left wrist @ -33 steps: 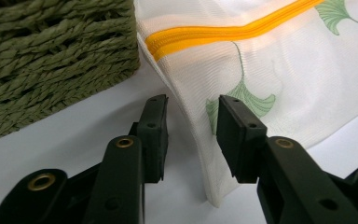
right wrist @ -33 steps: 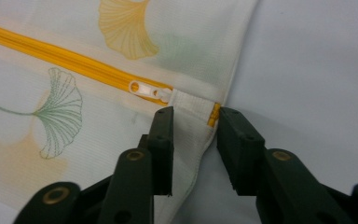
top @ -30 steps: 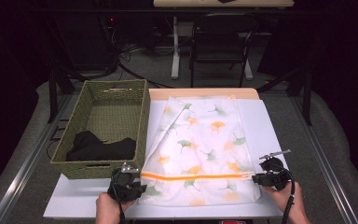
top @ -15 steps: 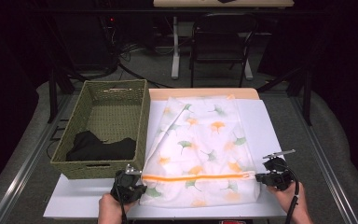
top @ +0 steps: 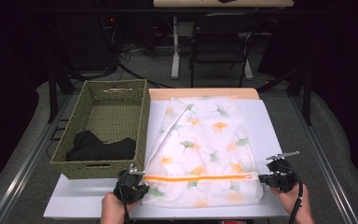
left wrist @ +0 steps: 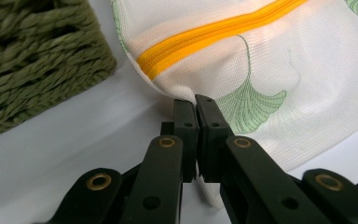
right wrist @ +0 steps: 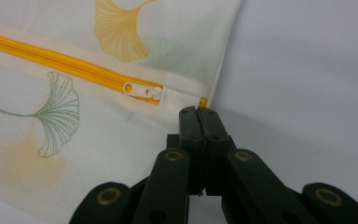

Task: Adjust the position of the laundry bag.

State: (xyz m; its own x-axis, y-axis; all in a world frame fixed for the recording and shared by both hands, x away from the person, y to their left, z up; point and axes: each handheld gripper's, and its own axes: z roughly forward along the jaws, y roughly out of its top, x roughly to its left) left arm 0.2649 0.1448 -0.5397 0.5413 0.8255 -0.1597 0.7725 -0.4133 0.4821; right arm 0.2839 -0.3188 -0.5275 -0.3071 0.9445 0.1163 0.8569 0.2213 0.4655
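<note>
A white mesh laundry bag [top: 205,140] printed with green and orange ginkgo leaves lies flat on the white table [top: 261,121]. An orange zipper [top: 198,178] runs across its near end. My left gripper [top: 137,179] is at the zipper's left end. In the left gripper view its jaws [left wrist: 196,99] are shut on a pinch of the bag's fabric [left wrist: 270,60] just below the zipper [left wrist: 214,35]. My right gripper [top: 262,178] is at the zipper's right end. Its jaws [right wrist: 198,111] are shut on the bag's edge beside the white zipper pull [right wrist: 142,90].
A green woven basket [top: 102,170] stands left of the bag, close to my left gripper, with a black garment [top: 100,147] inside. White table surface shows to the right of the bag. Beyond the table's far edge are chair and desk legs and cables on the floor.
Both grippers have stayed at the zipper's two ends; the right one has edged slightly to the right. The bag lies as before.
</note>
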